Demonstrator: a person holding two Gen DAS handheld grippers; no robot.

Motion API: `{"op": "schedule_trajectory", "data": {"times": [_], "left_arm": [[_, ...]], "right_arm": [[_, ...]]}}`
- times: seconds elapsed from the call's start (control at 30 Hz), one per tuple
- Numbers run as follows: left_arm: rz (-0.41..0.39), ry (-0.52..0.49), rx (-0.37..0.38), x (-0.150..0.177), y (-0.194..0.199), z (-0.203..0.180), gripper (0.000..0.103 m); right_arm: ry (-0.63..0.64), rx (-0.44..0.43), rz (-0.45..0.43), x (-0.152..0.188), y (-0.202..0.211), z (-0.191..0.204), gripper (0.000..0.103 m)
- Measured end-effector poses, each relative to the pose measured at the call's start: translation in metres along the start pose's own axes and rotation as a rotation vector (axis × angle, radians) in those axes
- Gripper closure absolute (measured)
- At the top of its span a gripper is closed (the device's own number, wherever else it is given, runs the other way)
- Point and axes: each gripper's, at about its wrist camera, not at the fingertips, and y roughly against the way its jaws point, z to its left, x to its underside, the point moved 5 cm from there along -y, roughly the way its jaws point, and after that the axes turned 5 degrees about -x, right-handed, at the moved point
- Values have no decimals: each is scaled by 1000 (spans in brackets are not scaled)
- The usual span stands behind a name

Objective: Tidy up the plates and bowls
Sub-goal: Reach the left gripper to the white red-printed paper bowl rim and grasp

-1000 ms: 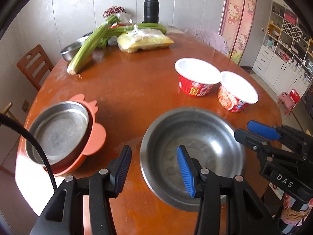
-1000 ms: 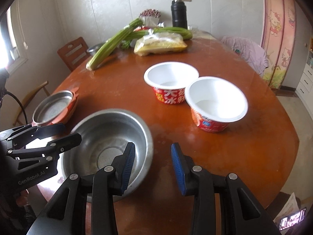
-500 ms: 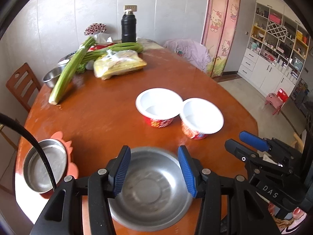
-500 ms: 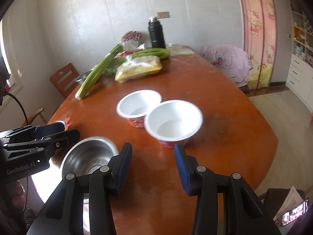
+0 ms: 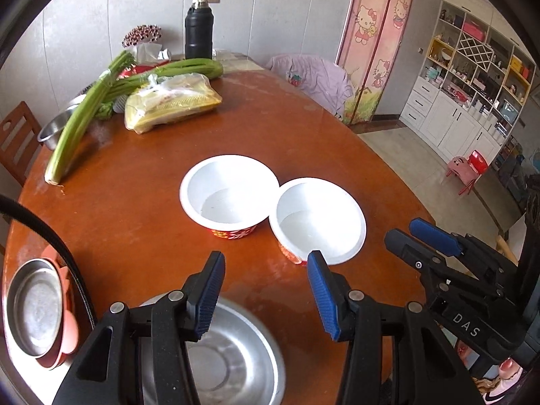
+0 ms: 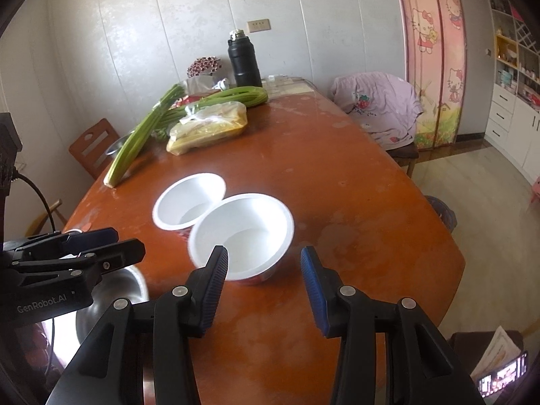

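Left gripper (image 5: 265, 281): jaws spread, nothing between the pads, held above the table (image 5: 141, 209). Right gripper (image 6: 263, 275): jaws likewise spread and empty.

Nearest the left gripper, one steel bowl (image 5: 236, 361) sits at the table's near edge, partly hidden behind the left finger. To its left, one steel plate (image 5: 32, 307) rests on an orange dish (image 5: 69, 334).

Just beyond the fingertips stand two paper bowls, rims touching: left paper bowl (image 5: 229, 194) and right paper bowl (image 5: 319, 221) (white inside, red printed walls, both upright and empty). Nothing lies between the grippers and these.

Far end: two celery bunches (image 5: 81, 121), one bag (image 5: 172, 101), one flask (image 5: 198, 30), another steel bowl (image 5: 55, 126).
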Motion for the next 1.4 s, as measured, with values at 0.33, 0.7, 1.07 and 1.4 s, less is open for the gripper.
{"op": "schedule_trajectory", "data": {"times": [0.33, 0.7, 1.07, 1.4], "left_arm": [[74, 49, -7, -13, -36, -13, 52], [129, 89, -3, -17, -60, -18, 53], [172, 113, -3, -14, -80, -21, 53], [223, 161, 47, -10, -99, -18, 66]], "right_arm": [[25, -41, 68, -11, -33, -21, 56], [57, -55, 112, -13, -59, -28, 56], [69, -56, 146, -9, -77, -30, 58], [90, -73, 164, -4, -88, -26, 69]]}}
